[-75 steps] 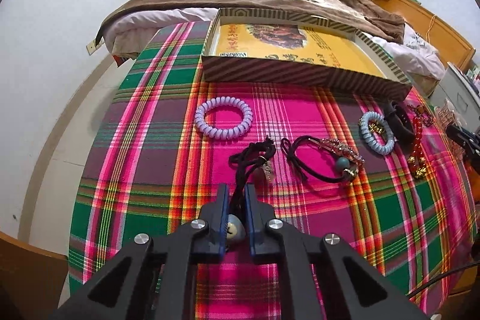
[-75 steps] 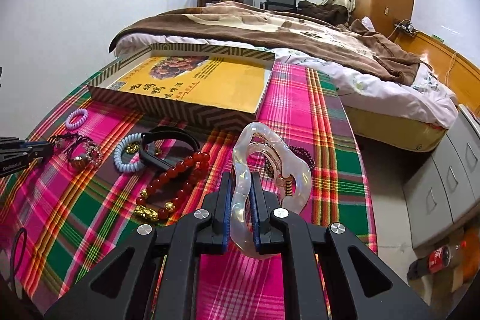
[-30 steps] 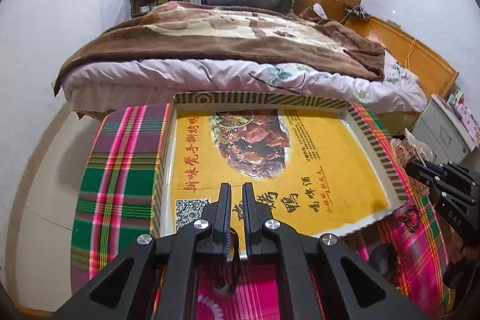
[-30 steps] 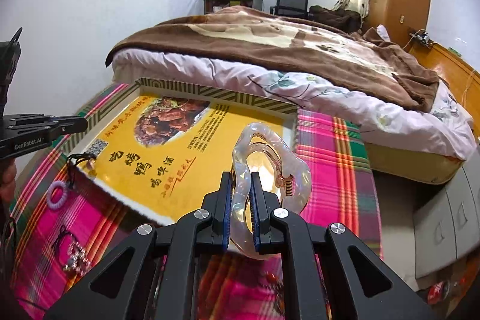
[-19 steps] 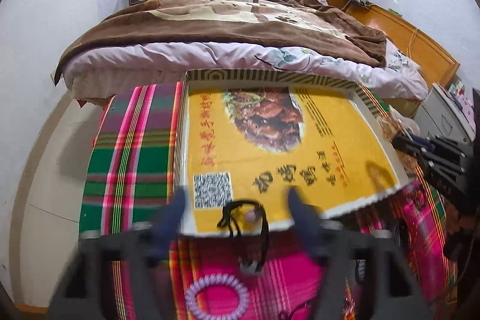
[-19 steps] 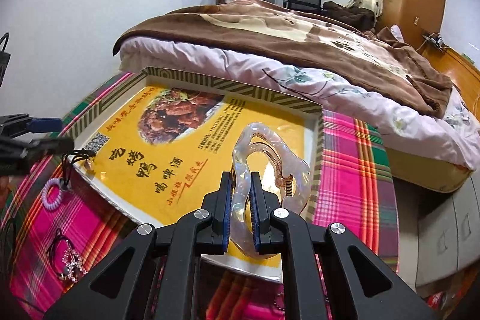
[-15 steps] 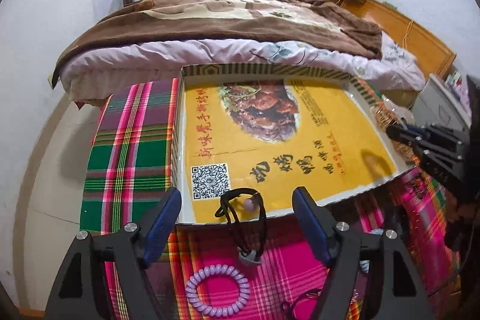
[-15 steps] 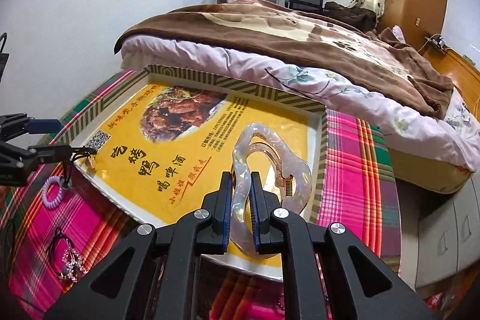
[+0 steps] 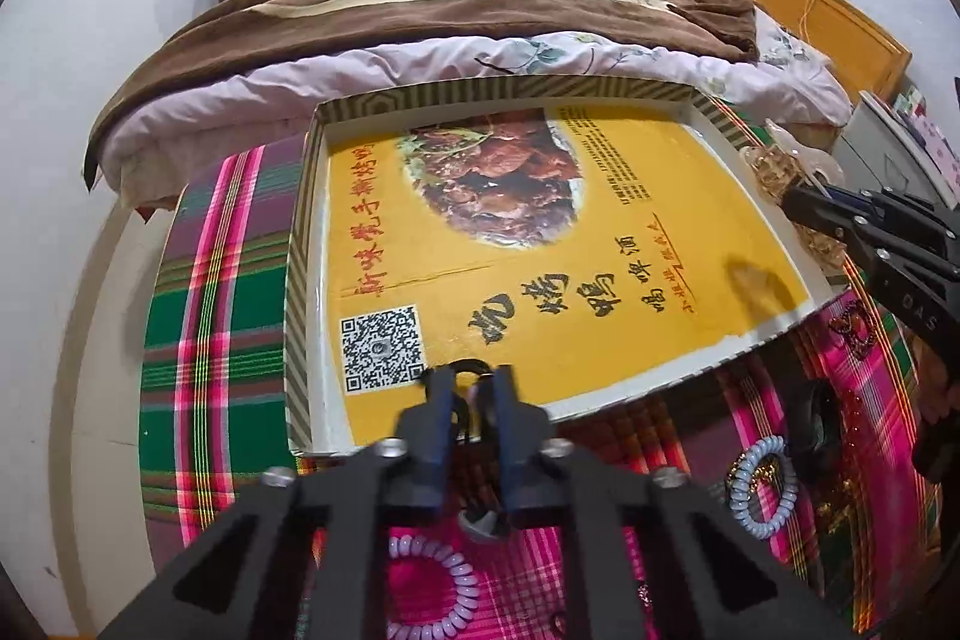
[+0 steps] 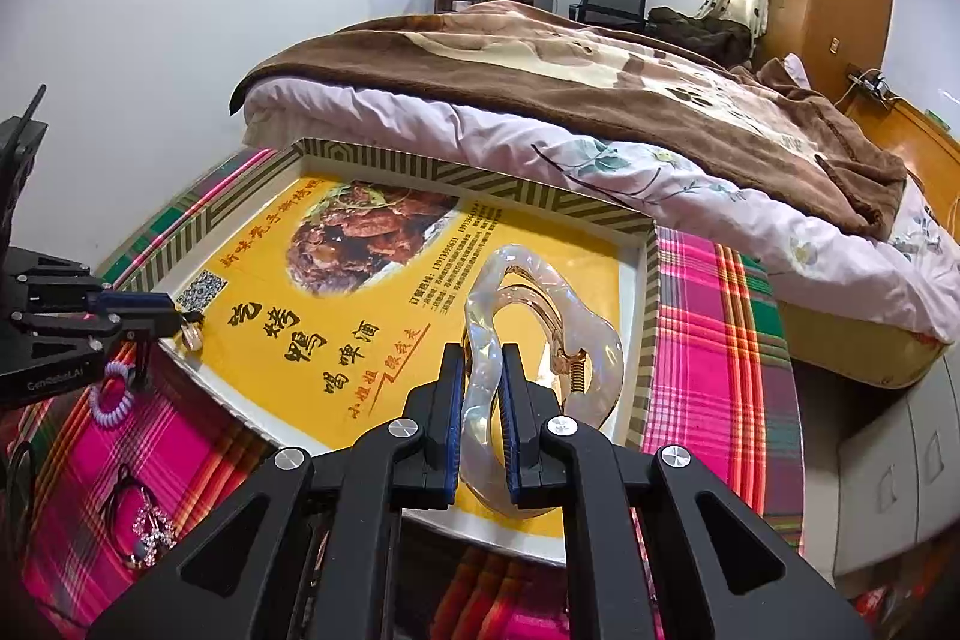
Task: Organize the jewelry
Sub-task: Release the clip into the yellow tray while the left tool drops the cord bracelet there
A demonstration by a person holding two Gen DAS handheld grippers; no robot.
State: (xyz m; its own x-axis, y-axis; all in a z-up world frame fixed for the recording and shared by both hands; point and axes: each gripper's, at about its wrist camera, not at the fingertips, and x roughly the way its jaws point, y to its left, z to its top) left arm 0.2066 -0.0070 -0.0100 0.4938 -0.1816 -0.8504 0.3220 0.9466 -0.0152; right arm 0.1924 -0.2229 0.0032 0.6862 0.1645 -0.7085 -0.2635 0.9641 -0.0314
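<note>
- My left gripper [image 9: 472, 388] has just snapped closed again, the black cord [image 9: 465, 370] showing between its tips over the box [image 9: 306, 280].
- My right gripper [image 10: 483, 370] clamps the clear hair claw [image 10: 540, 316], box at twelve o'clock.

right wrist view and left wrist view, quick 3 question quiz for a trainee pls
1. What does the right hand-held gripper grip? A: clear hair claw. B: red bead bracelet. C: wristwatch.
2. True or false: the purple coil hair tie lies inside the yellow box.
3. Fill in: the left hand-held gripper is shut on a ____ cord.
Key: 1 A; 2 false, it lies on the plaid cloth; 3 black.
</note>
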